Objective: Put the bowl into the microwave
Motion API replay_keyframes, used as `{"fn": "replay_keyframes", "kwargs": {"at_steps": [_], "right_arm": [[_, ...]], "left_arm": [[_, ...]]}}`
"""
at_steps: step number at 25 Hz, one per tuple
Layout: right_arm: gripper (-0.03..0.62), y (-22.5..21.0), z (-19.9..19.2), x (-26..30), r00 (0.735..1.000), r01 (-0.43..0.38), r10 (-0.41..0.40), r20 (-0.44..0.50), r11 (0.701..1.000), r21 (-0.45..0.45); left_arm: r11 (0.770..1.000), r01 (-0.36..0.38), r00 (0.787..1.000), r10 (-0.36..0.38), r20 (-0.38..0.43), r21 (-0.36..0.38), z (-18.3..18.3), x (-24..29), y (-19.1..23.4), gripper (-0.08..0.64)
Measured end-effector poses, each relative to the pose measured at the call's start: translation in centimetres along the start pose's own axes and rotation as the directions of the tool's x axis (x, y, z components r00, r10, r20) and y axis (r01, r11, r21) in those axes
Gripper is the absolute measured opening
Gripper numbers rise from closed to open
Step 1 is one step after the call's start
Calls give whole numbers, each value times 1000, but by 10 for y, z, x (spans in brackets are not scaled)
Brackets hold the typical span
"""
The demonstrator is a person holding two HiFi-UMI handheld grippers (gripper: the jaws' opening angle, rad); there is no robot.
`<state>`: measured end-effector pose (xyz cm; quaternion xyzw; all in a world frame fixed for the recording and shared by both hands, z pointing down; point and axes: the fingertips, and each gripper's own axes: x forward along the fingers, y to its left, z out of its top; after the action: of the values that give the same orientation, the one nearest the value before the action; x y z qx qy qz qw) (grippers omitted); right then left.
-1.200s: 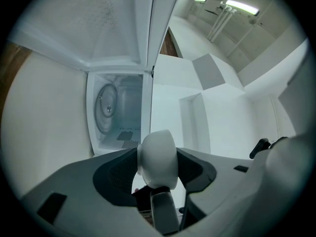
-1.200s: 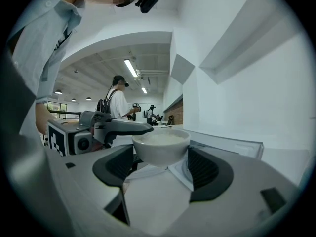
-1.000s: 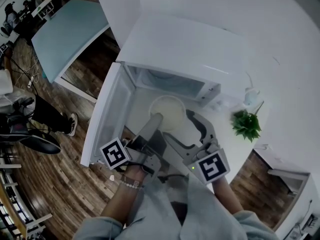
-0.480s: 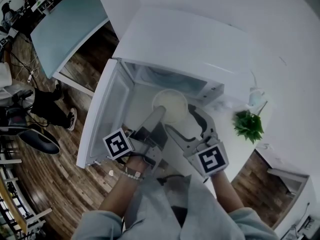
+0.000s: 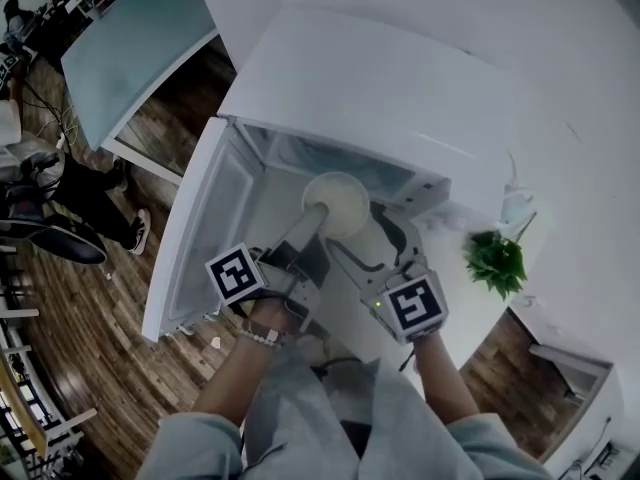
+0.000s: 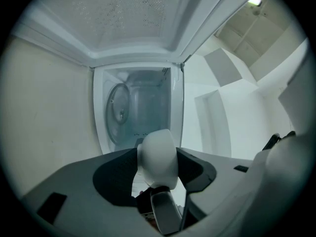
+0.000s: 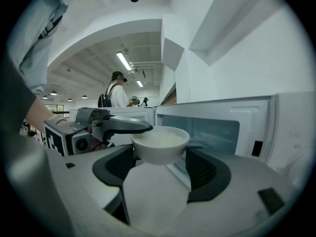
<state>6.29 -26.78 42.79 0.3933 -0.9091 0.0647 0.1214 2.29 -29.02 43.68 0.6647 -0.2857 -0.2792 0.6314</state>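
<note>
A white bowl (image 5: 337, 203) with a pale filling hangs in front of the open white microwave (image 5: 380, 98), held from both sides. My left gripper (image 5: 318, 220) is turned on its side and shut on the bowl (image 6: 158, 157). One of its fingers (image 7: 126, 126) lies over the rim; the other is hidden under the bowl. My right gripper (image 5: 362, 230) is shut across the bowl (image 7: 160, 143), its dark pads against the two sides. The cavity (image 6: 138, 107) with its glass turntable (image 6: 117, 108) lies straight ahead of the bowl.
The microwave door (image 5: 195, 243) stands swung open at the left. A small green plant (image 5: 497, 258) sits on the white counter (image 5: 560, 148) to the right. A teal table (image 5: 130, 43) and wooden floor lie at the left. A person (image 7: 116, 94) stands far off.
Both grippers and the bowl have moved together a little towards the microwave opening and slightly lower. The grip on the bowl is the same.
</note>
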Motion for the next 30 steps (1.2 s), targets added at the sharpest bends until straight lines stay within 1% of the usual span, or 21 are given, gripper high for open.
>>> {"fn": "replay_keyframes", "kwargs": {"at_steps": [3, 11, 18, 22, 30], "right_arm": [[339, -9, -5, 7, 1000, 6, -6, 4, 1000, 25], [337, -22, -21, 21, 1000, -12, 12, -9, 998, 54], [337, -32, -30, 39, 999, -26, 27, -37, 999, 31], [336, -40, -37, 48, 998, -20, 22, -55, 999, 40], [331, -51, -54, 61, 996, 5, 2, -86, 997, 77]], "left_arm": [[999, -26, 1000, 27, -5, 22, 4, 8, 9, 218], [998, -53, 999, 53, -3, 32, 13, 20, 26, 218], [998, -58, 998, 58, 23, 20, 25, 31, 41, 218], [998, -63, 998, 62, 27, 18, 32, 38, 50, 218], [996, -90, 996, 90, 24, -11, 38, 50, 72, 218]]}}
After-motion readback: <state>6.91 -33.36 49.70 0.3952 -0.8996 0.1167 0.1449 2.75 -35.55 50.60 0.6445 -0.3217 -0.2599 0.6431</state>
